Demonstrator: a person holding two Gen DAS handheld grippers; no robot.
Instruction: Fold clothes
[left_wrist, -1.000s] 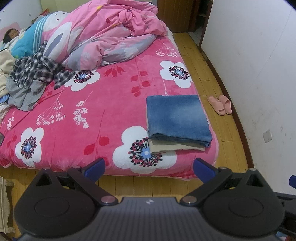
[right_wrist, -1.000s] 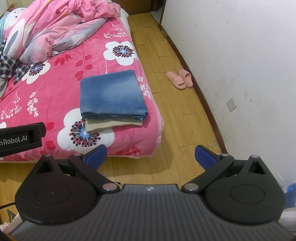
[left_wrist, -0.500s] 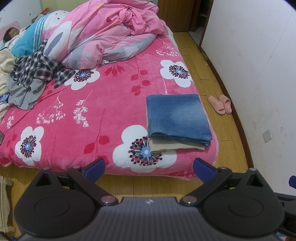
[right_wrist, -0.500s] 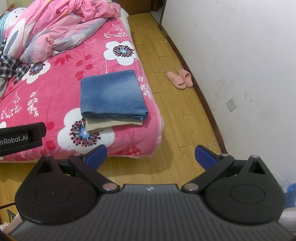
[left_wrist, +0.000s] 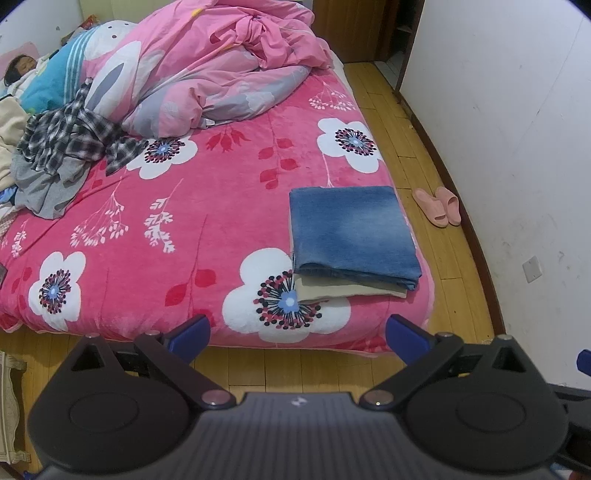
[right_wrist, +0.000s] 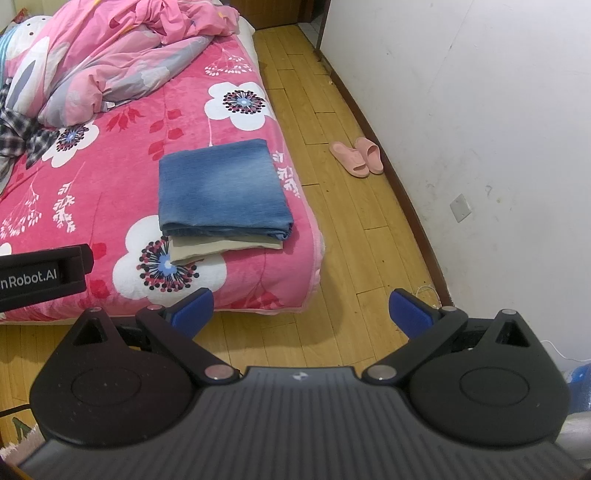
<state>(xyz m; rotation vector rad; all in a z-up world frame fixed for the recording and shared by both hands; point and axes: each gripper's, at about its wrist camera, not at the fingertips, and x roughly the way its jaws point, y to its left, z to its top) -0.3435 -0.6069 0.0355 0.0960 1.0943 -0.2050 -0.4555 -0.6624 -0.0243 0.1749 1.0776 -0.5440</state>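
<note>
Two folded garments sit stacked at the near right corner of the bed (left_wrist: 207, 229): folded blue jeans (left_wrist: 351, 229) squared on top of a folded beige garment (left_wrist: 343, 291), whose edge peeks out along the near side. Across the pink flowered blanket, at the far left edge, an unfolded pile waits: a plaid shirt (left_wrist: 70, 136) crumpled over a grey garment (left_wrist: 48, 188). A rumpled pink duvet (left_wrist: 221, 66) fills the far end. A person lies at the far left corner.

Both tools hover off the near edge of the bed, above the wooden floor. The left gripper (left_wrist: 297, 328) has its blue fingers spread wide apart, holding nothing; the right gripper (right_wrist: 300, 312) is the same, empty and wide.

Next step, by my judgement, is fetching the plaid shirt. To do it well, lift it clear of the grey garment, lay it flat on the bare middle of the blanket, and pinch at the shoulders so the fabric spreads evenly.

No containers appear in either view. Pink slippers (right_wrist: 356, 157) rest on the floor by the wall.
</note>
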